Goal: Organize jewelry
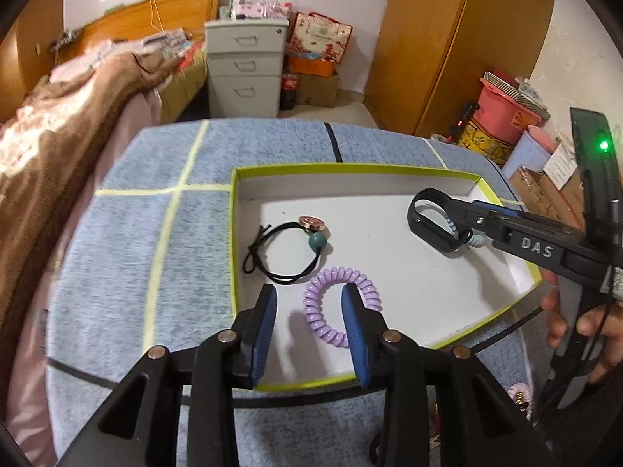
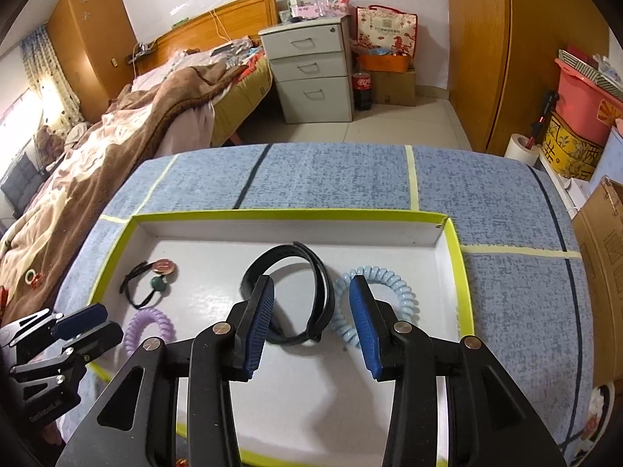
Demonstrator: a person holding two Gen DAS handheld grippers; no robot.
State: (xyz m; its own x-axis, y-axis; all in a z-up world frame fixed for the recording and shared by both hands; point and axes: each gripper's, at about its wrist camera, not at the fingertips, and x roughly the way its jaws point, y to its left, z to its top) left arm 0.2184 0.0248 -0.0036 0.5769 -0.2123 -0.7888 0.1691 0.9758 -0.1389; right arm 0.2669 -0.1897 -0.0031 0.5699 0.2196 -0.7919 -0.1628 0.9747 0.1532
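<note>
Sorting hair ties, we hold both hand-held grippers released over the tray: left hand-held gripper straddles the purple coil, right hand-held gripper the black band. Both seem light and springy; pinch across one strand.

Purple coil, black band, blue coil, lying in tray

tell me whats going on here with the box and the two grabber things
A person is sorting hair ties and bands into a shallow white box on a blue cloth, one handheld gripper in each hand. The left gripper stands open over a purple coil tie. The right gripper is open around a black wristband, beside a light blue coil tie. A black elastic with beads also lies inside.
</note>
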